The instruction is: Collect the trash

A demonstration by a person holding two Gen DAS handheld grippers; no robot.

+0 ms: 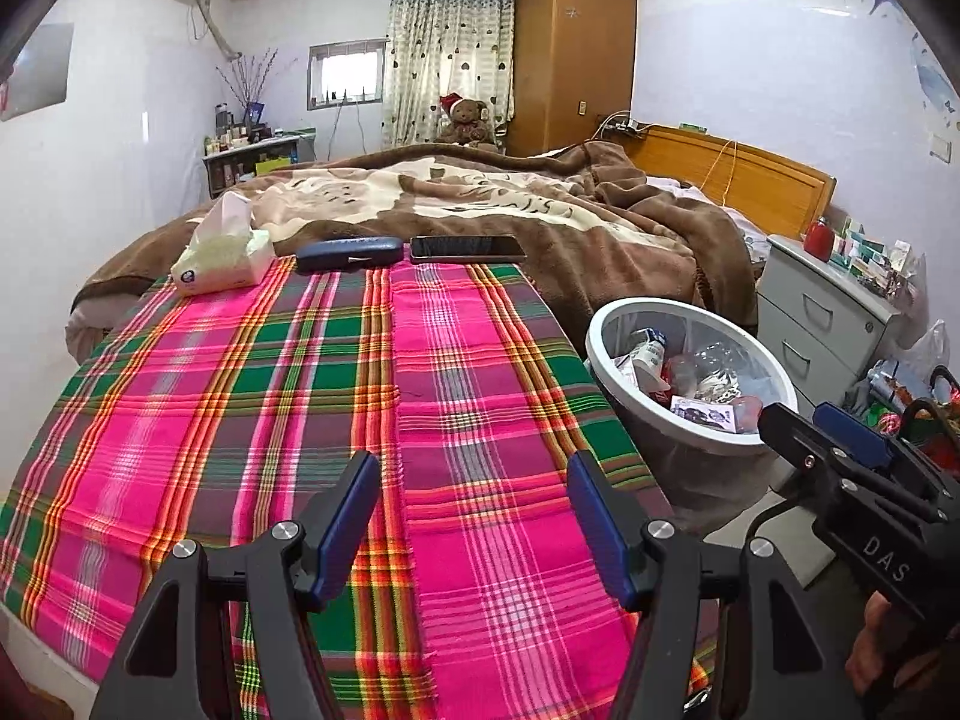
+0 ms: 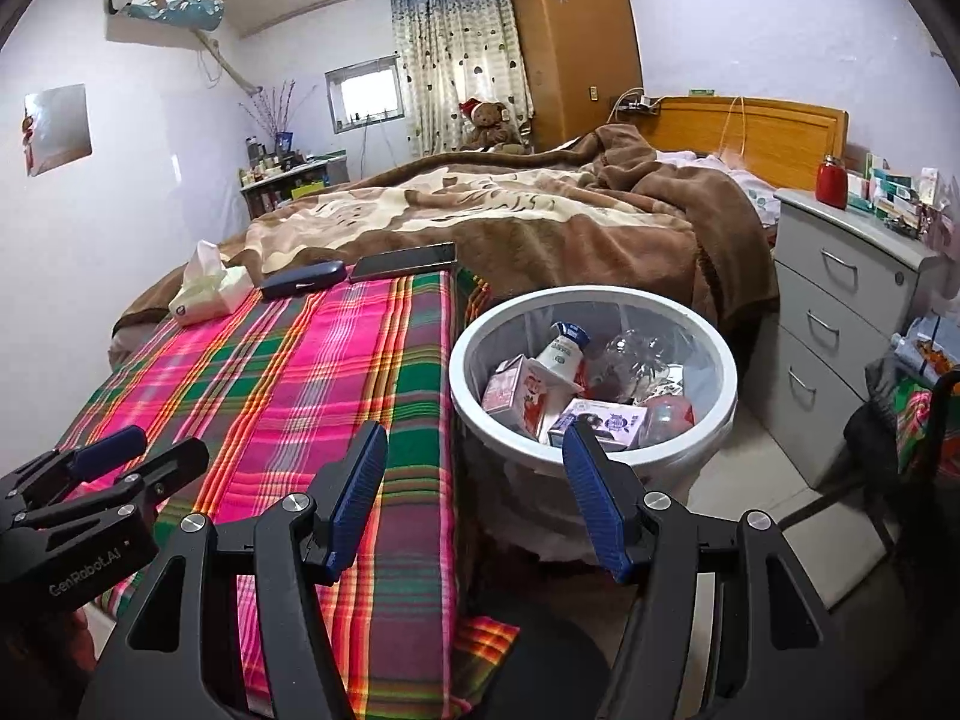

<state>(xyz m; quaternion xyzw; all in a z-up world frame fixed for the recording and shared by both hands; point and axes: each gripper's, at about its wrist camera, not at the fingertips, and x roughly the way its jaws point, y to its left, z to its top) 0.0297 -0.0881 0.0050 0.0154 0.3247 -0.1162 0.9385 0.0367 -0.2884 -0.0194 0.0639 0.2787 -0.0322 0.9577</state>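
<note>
Two views covered this moment, and the left wrist camera comes first. Your left gripper (image 1: 474, 510) hung above the plaid cloth (image 1: 336, 420) with its jaws spread wide and nothing between the blue pads (image 1: 345, 525). At the far edge of the cloth lay a tissue pack (image 1: 219, 258), a dark glasses case (image 1: 349, 253) and a phone (image 1: 467, 248), side by side and just in front of the brown blanket (image 1: 540, 210). The white trash bin (image 1: 690, 372) stood on the floor just beside the bed's right edge, and it held cartons, a small bottle and clear plastic. Your right gripper (image 1: 798, 420) reached in from the right, its tips at the bin's near rim. A grey drawer cabinet (image 1: 822, 312) stood beyond the bin.

In the right wrist view, your right gripper (image 2: 474, 504) also had its jaws spread, empty, with the right pad (image 2: 594, 510) overlapping the near rim of the trash bin (image 2: 474, 354). Inside the bin you could see a pink carton (image 2: 522, 396), a white bottle with a blue cap (image 2: 561, 348), a crumpled clear bottle (image 2: 636, 360) and a pale carton (image 2: 606, 420) close to the near wall. Your left gripper (image 2: 144, 450) sat low at the left over the plaid cloth (image 2: 336, 360), its fingers apart. The tissue pack (image 2: 210, 291), glasses case (image 2: 303, 279) and phone (image 2: 403, 261) lay at the cloth's far end.
</note>
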